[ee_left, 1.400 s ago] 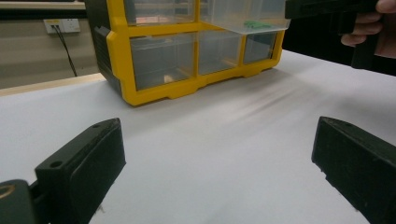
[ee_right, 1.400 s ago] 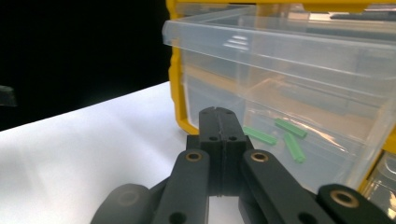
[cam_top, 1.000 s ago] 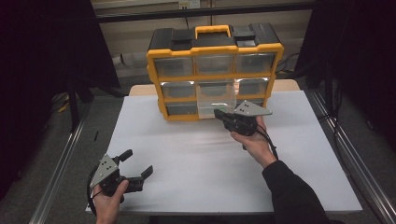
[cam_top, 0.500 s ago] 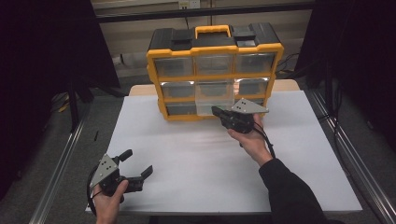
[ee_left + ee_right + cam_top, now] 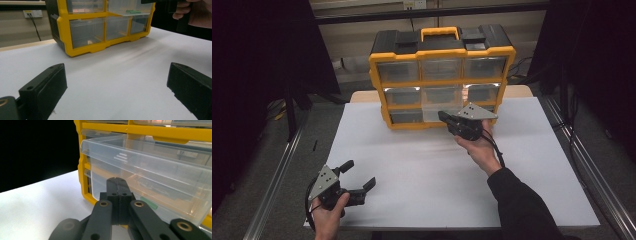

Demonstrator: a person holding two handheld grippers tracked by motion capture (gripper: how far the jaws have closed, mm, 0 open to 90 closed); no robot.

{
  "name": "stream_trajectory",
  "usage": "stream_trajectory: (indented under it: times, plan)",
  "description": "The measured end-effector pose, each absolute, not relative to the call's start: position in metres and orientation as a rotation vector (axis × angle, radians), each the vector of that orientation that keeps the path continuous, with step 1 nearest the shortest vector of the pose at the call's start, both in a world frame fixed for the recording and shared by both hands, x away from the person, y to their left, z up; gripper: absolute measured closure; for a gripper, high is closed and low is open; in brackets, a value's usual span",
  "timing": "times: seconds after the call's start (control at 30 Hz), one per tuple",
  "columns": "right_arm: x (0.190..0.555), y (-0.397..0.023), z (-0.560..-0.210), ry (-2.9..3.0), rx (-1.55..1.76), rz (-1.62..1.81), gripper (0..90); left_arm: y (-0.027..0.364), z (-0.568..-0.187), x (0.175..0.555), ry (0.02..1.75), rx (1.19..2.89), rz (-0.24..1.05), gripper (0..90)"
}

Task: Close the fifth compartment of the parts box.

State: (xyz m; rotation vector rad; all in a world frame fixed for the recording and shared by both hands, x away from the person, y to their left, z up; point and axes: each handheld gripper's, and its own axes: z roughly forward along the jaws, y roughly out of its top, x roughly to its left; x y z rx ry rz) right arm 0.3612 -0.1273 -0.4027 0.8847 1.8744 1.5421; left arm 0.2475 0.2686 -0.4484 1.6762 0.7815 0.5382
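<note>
Two tools under my control. My right tool (image 5: 446, 118), jaws pressed together with nothing between them, sits at the clear drawer (image 5: 160, 182) pulled partway from the yellow organizer (image 5: 442, 54), centre frame; closing remains, by my judgement. My left tool (image 5: 359, 176) rests wide open, lower left (idle). White tabletop (image 5: 412, 165) between offers ample room; its near edge is close.

The yellow-framed plastic drawer cabinet (image 5: 441, 75) blocks the far middle of the white table (image 5: 412, 170). Its clear bottom-middle drawer (image 5: 150, 175) juts out towards the near side, narrowing the room in front. Bare table lies open to the cabinet's left and right and across the whole near half.
</note>
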Motion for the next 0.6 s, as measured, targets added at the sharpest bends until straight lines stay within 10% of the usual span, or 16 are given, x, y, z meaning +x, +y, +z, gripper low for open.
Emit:
stream_trajectory:
  times: [0.6]
  plan:
    - [0.3714, -0.1249, -0.4007, 1.864, 0.901, 1.514, 90.0, 0.2693, -0.4482, 0.2484, 0.766, 1.677, 0.540, 2.5]
